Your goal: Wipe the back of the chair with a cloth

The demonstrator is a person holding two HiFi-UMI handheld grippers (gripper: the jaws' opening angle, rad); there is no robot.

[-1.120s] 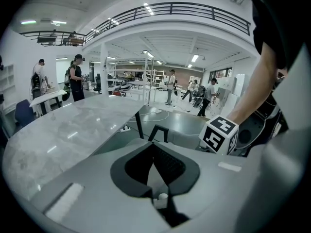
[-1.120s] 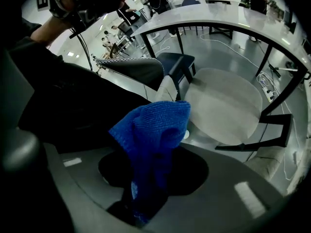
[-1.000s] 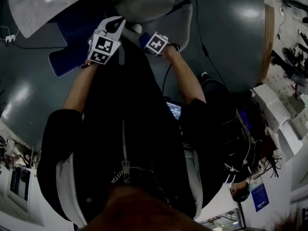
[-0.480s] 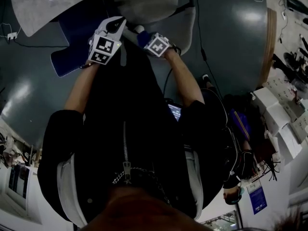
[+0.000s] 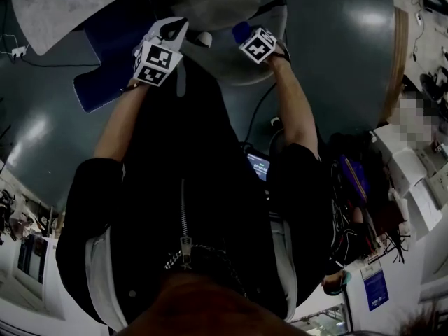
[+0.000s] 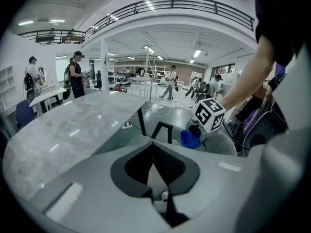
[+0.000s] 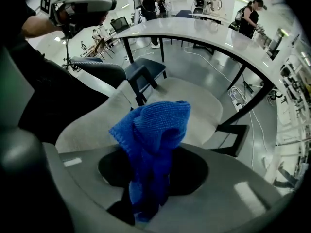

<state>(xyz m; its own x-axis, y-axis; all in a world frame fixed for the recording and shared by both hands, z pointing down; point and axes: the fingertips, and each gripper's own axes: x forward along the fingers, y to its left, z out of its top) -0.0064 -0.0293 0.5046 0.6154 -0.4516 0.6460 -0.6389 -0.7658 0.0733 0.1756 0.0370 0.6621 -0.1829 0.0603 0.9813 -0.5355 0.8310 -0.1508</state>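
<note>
Bright open hall with a railed upper gallery holds a long, curved pale counter (image 6: 73, 130). Just beside it stands the grey chair (image 7: 194, 101), its seat facing the counter's dark legs. Over the chair, the left hand-held gripper (image 6: 158, 183) has its jaws pressed together with nothing between them. The right hand-held gripper (image 7: 146, 205) pinches the blue cloth (image 7: 153, 125), which bunches upward out of the jaws above the chair; whether cloth and chair touch cannot be told.
</note>
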